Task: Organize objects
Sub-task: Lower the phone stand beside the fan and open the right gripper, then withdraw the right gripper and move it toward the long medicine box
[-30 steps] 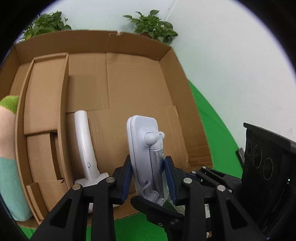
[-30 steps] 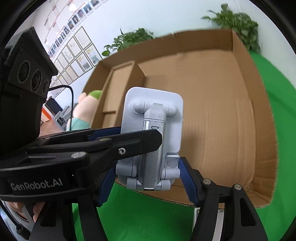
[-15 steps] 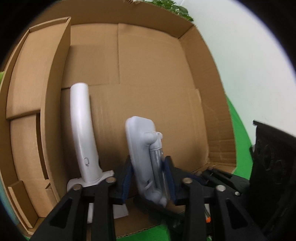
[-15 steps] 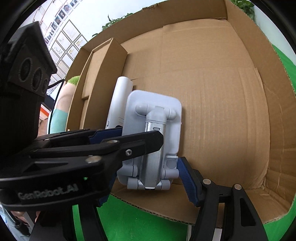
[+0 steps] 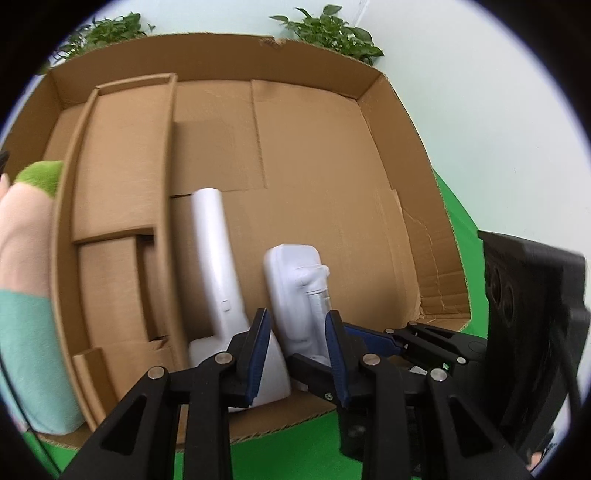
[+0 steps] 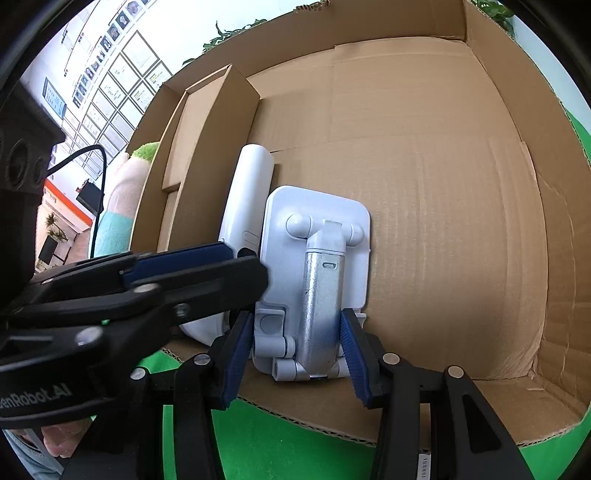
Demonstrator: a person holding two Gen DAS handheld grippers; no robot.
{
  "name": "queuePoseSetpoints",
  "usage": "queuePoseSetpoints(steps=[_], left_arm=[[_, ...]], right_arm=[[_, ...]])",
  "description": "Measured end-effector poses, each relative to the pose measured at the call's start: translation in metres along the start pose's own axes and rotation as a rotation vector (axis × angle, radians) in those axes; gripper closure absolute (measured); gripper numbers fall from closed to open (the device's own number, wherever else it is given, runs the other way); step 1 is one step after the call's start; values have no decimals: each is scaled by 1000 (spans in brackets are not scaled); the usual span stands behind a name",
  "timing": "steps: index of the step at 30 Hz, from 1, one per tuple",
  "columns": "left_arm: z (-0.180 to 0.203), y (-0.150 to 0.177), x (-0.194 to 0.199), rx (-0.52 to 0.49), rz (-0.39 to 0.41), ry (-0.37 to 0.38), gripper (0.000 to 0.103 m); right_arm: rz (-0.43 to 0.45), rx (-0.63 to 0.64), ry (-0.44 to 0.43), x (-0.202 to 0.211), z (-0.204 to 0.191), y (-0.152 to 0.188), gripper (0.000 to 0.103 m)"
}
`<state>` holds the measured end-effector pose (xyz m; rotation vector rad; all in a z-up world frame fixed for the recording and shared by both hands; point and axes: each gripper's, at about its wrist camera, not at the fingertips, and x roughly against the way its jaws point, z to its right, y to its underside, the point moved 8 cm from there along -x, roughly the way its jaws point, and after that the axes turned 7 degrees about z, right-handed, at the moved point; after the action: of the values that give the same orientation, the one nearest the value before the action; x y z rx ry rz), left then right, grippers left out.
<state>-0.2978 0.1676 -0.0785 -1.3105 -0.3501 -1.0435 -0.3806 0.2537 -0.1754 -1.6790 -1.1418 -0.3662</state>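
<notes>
A white phone stand [image 6: 317, 236] with a silver arm lies in the cardboard box [image 6: 443, 177], right of a white handheld device [image 6: 245, 192]. My right gripper [image 6: 295, 315] has its blue pads against both sides of the stand's foot, and its jaws are opening slightly. My left gripper [image 6: 251, 264] comes in from the left, and its tips reach only the stand's left edge. In the left wrist view the stand [image 5: 291, 280] shows between the narrow-set pads of my left gripper [image 5: 298, 313]. Whether those pads press on it I cannot tell. The device [image 5: 216, 258] lies just left.
A tall cardboard insert [image 5: 122, 158] fills the box's left side. A pink, green and teal plush toy [image 5: 22, 229] stands outside the left wall. Green cloth [image 5: 454, 221] lies under the box, and potted plants [image 5: 325, 29] stand behind it. The right gripper's black body [image 5: 528, 295] is close on the right.
The stand came down from above the front edge into the box beside the white device. The right pads closed in on its foot. The left fingertip no longer crosses the stand's front.
</notes>
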Motion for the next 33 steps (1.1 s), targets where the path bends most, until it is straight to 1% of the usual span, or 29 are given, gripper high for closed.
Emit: queuePoseSetpoints(steps=[1, 3, 4, 5, 6, 8, 9, 11, 12, 13, 15, 16, 17, 18, 19, 21, 22, 24, 26, 27, 30, 33], left_arm=[[-2, 1, 4, 3, 10, -2, 73], [-9, 2, 16, 2, 38, -19, 73], [-13, 1, 24, 0, 60, -33, 73], [-14, 1, 31, 2, 79, -35, 73], [-17, 1, 43, 6, 109, -33, 73], [-21, 0, 58, 9, 154, -51, 73], [-24, 0, 69, 12, 190, -68, 73], [-27, 0, 78, 20, 223, -81, 73], [-28, 1, 83, 22, 242, -92, 73], [-31, 4, 89, 13, 267, -119, 73], [-34, 11, 102, -14, 323, -177, 62], [-35, 14, 107, -15, 351, -193, 44], [-36, 17, 113, -13, 382, -212, 23], [-35, 20, 121, -8, 432, -244, 20], [-35, 25, 131, -7, 499, -278, 20], [-33, 34, 141, -43, 548, -328, 20], [-32, 40, 142, -62, 554, -366, 20], [-32, 51, 142, -51, 550, -406, 20], [-29, 60, 136, -34, 532, -392, 20], [-28, 65, 134, -31, 524, -398, 20], [-27, 70, 125, -45, 511, -428, 20], [-28, 79, 122, -31, 495, -436, 20]], right_arm=[[1, -18, -27, -1, -2, 1, 53], [13, -16, -24, 5, -2, 0, 53], [23, -12, -25, 9, -1, 0, 50], [39, -7, -22, 15, 0, -2, 41], [58, 4, -1, 21, 1, -3, 38], [72, 27, 51, 30, 6, -6, 37], [73, 25, 70, 33, 10, -6, 37], [86, 30, 90, 37, 12, -8, 37], [104, 51, 110, 45, 9, -5, 37], [121, 72, 133, 49, 7, -5, 37], [178, 156, 191, 63, -5, 4, 25], [204, 190, 214, 66, -9, 8, 9], [236, 232, 252, 74, -14, 15, 1], [254, 261, 276, 82, -16, 22, 1], [268, 276, 286, 86, -20, 26, 1], [328, 270, 282, 105, -24, 39, 1], [353, 258, 278, 113, -24, 44, 1], [398, 232, 282, 131, -22, 54, 1], [439, 220, 310, 145, -21, 61, 1], [458, 218, 334, 154, -18, 66, 1], [477, 238, 369, 165, -22, 73, 1], [490, 252, 386, 172, -23, 77, 1]])
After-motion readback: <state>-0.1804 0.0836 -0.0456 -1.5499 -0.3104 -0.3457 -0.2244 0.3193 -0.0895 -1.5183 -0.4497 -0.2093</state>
